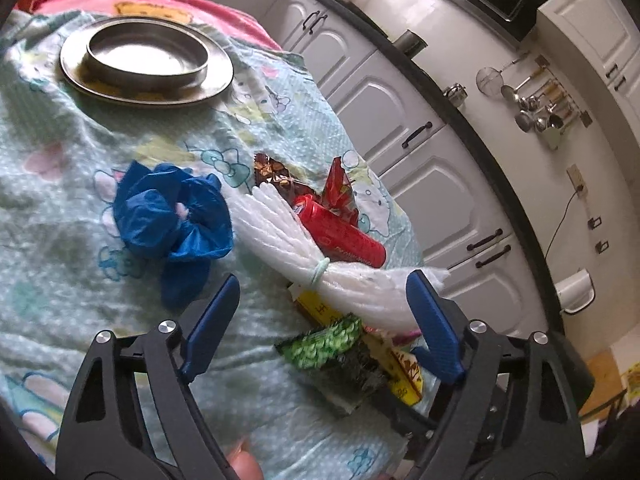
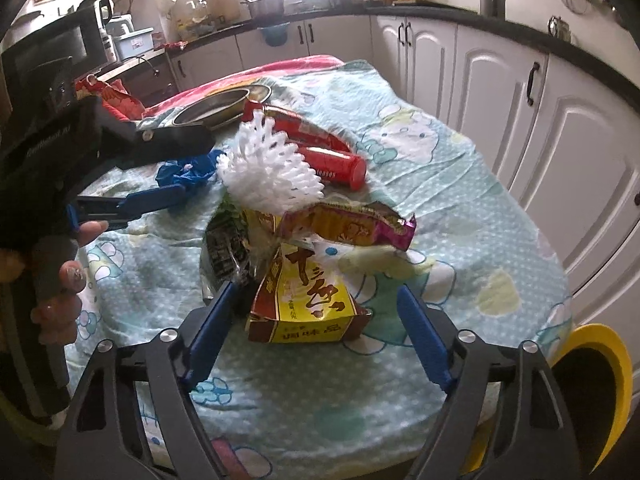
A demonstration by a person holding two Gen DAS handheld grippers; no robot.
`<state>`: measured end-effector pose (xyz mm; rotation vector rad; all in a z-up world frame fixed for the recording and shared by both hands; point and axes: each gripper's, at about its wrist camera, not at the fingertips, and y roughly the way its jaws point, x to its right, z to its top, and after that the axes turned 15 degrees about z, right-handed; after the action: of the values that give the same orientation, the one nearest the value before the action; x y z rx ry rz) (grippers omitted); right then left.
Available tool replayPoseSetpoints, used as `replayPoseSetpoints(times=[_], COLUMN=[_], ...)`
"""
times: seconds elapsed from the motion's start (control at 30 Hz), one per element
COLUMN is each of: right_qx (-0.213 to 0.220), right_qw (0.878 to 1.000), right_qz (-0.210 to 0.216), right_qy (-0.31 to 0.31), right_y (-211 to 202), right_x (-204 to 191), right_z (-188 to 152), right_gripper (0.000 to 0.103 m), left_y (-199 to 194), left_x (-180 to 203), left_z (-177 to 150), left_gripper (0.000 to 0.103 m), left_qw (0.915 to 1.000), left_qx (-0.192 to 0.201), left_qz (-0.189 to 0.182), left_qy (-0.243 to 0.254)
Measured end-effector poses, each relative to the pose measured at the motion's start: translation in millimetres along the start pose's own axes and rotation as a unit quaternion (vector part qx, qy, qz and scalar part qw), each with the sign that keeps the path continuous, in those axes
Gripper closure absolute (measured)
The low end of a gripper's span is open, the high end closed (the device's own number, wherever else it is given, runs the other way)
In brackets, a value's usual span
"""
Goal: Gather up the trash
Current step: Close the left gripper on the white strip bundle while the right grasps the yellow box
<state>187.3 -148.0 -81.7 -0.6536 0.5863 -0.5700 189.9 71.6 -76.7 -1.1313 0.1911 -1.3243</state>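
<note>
The trash lies heaped on the table's patterned cloth (image 2: 460, 216). The white foam net (image 1: 304, 240) is the landmark: a red tube (image 1: 344, 232) touches its far side, a blue plastic bag (image 1: 172, 216) sits just left, and a yellow packet (image 2: 308, 300) lies nearest the cameras. The left gripper (image 1: 324, 316) straddles the net's tied end, jaws apart. The right gripper (image 2: 316, 328) stands released around the packet. Beyond the net, 1 steel plate (image 1: 146, 60).

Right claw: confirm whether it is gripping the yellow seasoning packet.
No, the right claw stands open, its pads clear of the yellow seasoning packet.
</note>
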Motion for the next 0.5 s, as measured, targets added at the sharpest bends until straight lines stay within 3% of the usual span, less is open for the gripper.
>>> replayPoseSetpoints(times=[0.13,0.3,0.37,0.5], right_qx=[-0.010,-0.017,-0.020,-0.023], right_qw=[1.000,1.000,1.000,1.000], right_qz=[0.015,0.018,0.016,0.015], right_qy=[0.014,0.008,0.005,-0.001], right_y=[4,6,6,6], right_x=[4,1,0,-3], right_z=[-3,-6,-7,-9], right_gripper=[0.030,0.045,0.046,0.046], left_y=[13,25,27,30], left_x=[-4,-8,-10,-13], left_z=[3,5,5,6], left_gripper=[0.030,0.037,0.039,0.063], left_qw=[0.9990,0.9975,0.9967,0.9958], left_qx=[-0.023,-0.036,-0.040,-0.046], left_qz=[-0.019,-0.023,-0.026,-0.032], left_qy=[-0.032,-0.056,-0.065,-0.073])
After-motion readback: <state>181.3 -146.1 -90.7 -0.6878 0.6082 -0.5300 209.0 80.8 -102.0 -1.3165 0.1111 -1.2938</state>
